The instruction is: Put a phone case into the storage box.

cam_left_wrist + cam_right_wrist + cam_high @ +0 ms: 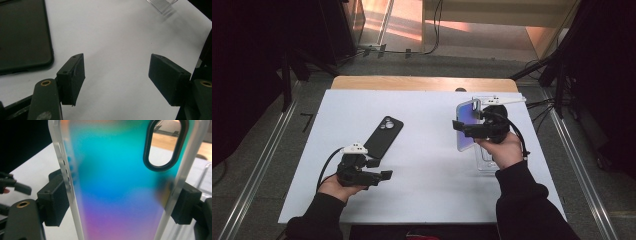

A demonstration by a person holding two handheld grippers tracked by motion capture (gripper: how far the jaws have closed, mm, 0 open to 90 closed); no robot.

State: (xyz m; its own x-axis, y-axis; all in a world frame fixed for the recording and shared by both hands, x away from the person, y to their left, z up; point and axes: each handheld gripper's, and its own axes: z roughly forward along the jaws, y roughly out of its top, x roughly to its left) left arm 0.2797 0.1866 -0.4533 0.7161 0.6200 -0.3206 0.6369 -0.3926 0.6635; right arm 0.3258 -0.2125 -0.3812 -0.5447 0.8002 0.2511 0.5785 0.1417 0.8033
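Left gripper (117, 75) spread wide over white table (117, 32); black phone case (22, 35) beside (upper left).

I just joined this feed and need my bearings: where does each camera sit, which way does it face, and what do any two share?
High view: above the person's side, looking forward and down at the table; forearms, hands, left gripper, right gripper.
Left gripper view: between its open jaws, toward the black case.
Right gripper view: between its jaws, clamping the iridescent case.
Shared: high and left gripper views show the black case.
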